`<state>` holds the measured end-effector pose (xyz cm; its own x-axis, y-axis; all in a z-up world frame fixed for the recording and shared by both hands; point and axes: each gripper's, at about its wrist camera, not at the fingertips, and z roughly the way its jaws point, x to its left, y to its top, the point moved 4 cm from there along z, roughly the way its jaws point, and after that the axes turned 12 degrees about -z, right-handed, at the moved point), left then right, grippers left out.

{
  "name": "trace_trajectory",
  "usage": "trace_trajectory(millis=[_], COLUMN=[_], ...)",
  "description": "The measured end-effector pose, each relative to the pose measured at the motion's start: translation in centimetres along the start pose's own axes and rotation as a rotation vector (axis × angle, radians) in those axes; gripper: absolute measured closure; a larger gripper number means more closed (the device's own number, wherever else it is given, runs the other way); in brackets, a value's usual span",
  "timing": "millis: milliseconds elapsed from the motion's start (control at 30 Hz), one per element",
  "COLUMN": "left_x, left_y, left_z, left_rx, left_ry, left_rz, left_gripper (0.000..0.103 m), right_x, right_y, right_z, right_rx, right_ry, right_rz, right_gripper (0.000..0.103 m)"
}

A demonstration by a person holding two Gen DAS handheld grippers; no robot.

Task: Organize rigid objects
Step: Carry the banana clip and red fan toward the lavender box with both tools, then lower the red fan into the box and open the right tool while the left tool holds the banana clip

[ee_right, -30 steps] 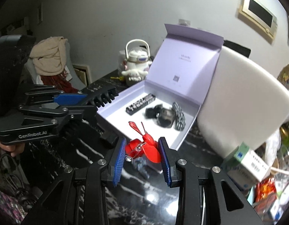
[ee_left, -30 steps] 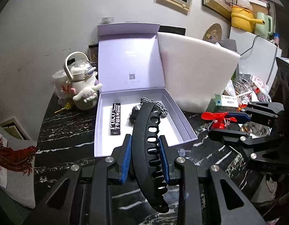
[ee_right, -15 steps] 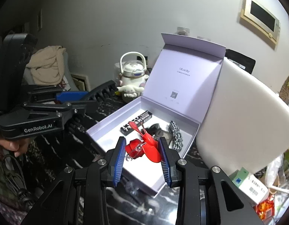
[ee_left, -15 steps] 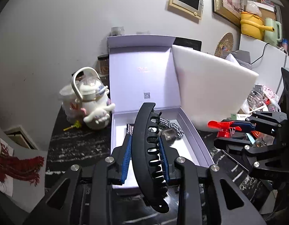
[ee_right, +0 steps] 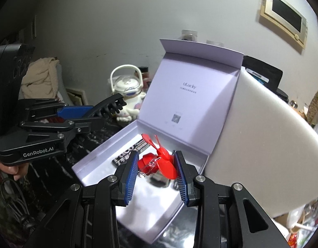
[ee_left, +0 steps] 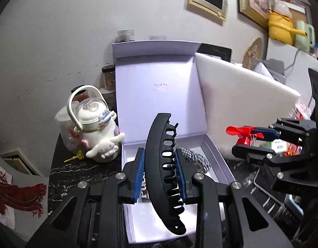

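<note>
My left gripper (ee_left: 160, 173) is shut on a long black hair clip (ee_left: 159, 144) that stands up between its blue pads, over the front of the open lilac box (ee_left: 218, 163). My right gripper (ee_right: 157, 170) is shut on a small red clip (ee_right: 159, 161) with thin prongs, hanging above the box tray (ee_right: 93, 161). In the left wrist view the right gripper (ee_left: 256, 137) shows at the right with the red clip (ee_left: 239, 131). In the right wrist view the left gripper (ee_right: 93, 113) shows at the left with the black clip (ee_right: 111, 106). A black-and-white checked piece (ee_left: 195, 158) and a black bar (ee_right: 126, 155) lie in the box.
The box lid (ee_left: 157, 95) stands upright at the back. A white foam slab (ee_left: 237, 103) leans against the box's right side. A white character kettle (ee_left: 95, 128) sits left of the box on the dark marble table (ee_left: 76, 171). Clutter fills the right edge (ee_left: 282, 144).
Both grippers have moved forward and slightly up toward the box, each keeping its clip. They now hang over the box tray instead of in front of it.
</note>
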<state>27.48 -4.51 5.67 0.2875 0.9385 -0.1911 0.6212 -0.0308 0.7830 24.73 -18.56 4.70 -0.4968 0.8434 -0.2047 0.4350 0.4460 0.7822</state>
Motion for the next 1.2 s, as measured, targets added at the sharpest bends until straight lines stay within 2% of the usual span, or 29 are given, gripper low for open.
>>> trace_trajectory(millis=[233, 400, 567, 667, 900, 1200], left_x=[0.7, 1.6, 2.2, 2.2, 2.0, 1.9], left_y=[2.2, 2.9, 3.2, 3.1, 1.8, 0.3], left_z=[1.3, 2.9, 4.8, 5.8, 7.8, 10.4], left_rx=[-0.047, -0.037, -0.033, -0.028, 0.013, 0.095], left_ry=[0.017, 0.017, -0.005, 0.006, 0.005, 0.01], left_rz=[-0.033, -0.054, -0.108, -0.114, -0.111, -0.056], left_gripper=[0.075, 0.075, 0.075, 0.075, 0.075, 0.075], right_x=[-1.3, -1.7, -3.0, -3.5, -3.7, -3.3], right_y=[1.8, 2.3, 2.9, 3.1, 2.3, 1.0], right_z=[1.7, 3.4, 4.4, 5.1, 6.8, 10.1], right_rx=[-0.023, -0.016, -0.061, -0.069, -0.012, 0.076], right_ry=[0.002, 0.013, 0.008, 0.015, 0.003, 0.027], right_rz=[0.012, 0.018, 0.068, 0.082, 0.068, 0.067], right_gripper=[0.068, 0.068, 0.068, 0.068, 0.068, 0.068])
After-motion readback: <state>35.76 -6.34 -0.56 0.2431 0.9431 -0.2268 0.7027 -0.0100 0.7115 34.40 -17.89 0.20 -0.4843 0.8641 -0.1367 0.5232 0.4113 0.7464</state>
